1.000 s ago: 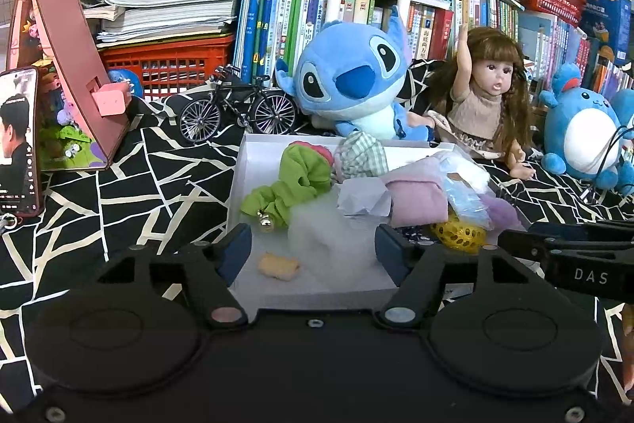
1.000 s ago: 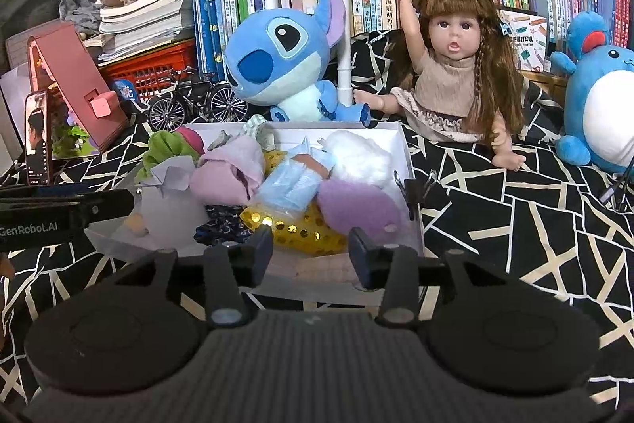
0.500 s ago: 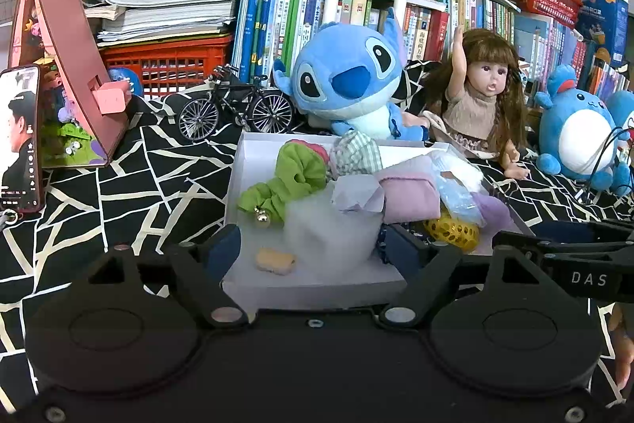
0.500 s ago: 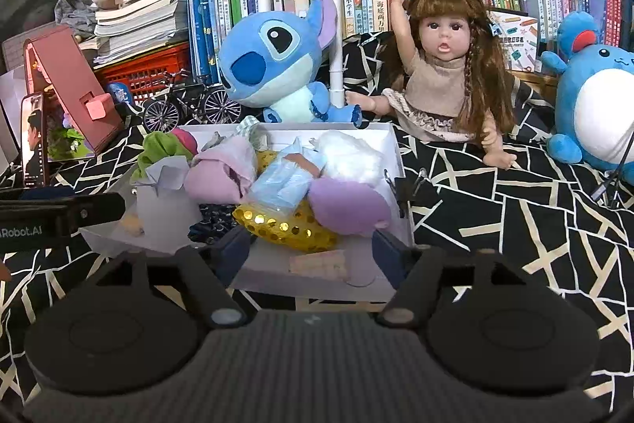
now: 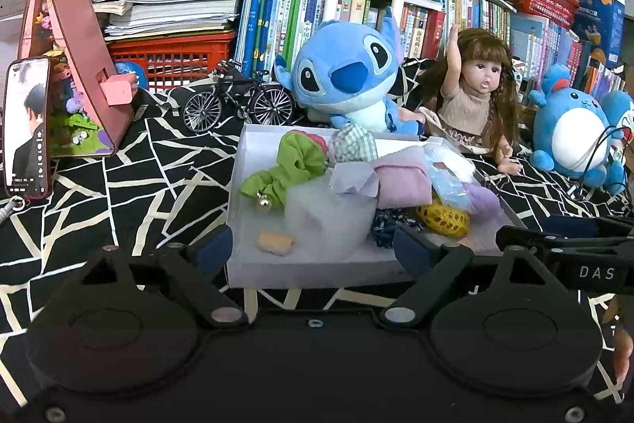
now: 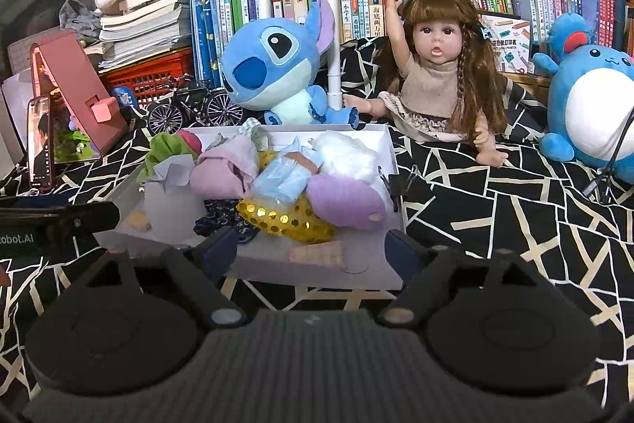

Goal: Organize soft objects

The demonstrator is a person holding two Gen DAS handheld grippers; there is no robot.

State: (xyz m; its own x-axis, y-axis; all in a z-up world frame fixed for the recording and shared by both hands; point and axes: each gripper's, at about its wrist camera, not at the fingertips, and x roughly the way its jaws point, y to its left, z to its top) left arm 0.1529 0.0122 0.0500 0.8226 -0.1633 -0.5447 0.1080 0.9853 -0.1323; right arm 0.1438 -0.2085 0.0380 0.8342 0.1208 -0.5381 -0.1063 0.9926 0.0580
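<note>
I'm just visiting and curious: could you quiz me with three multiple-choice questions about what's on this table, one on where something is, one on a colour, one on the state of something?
1. Where is the toy bicycle?
A. inside the white tray
B. left of the blue plush, in front of the books
C. on the doll's lap

2. What colour is the sequined item in the white tray?
A. yellow
B. red
C. black

3. How is the doll posed?
A. lying face down
B. sitting with one arm raised
C. standing on its head

Answers: 1 B, it stands on the cloth beside the blue plush. 2 A, its sequins shine yellow-gold. 3 B, it sits upright, one arm up.
</note>
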